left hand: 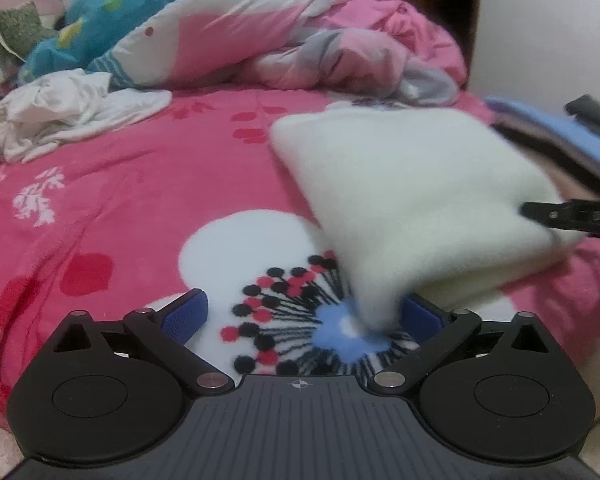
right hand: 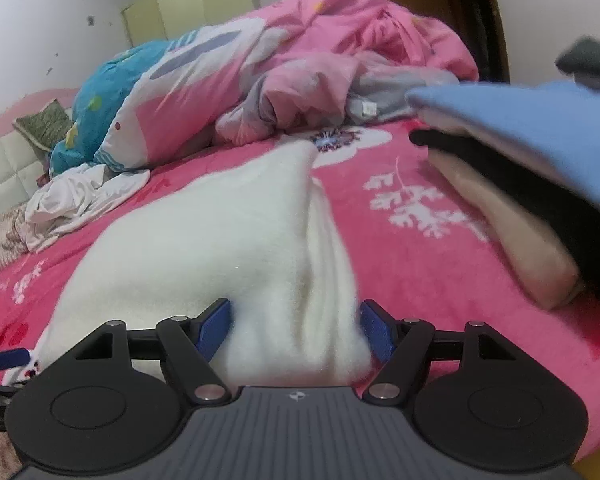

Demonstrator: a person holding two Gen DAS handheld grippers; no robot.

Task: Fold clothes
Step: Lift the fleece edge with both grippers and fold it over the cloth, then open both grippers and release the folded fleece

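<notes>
We judge the folded white fleece garment (right hand: 220,240) soft, light, floppy; it lies mid-bed, at 9 o'clock from the folded stack (right hand: 520,168). Right claw (right hand: 294,328) clamps its thick near edge; left claw (left hand: 304,316) is open, one corner against its right pad. Best hold: layered folds.

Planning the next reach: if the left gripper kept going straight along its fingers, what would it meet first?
Probably the pink bedspread under the open left gripper, since it points down at the flower print. The white folded garment overlaps only its right finger; depth is unclear.
</notes>
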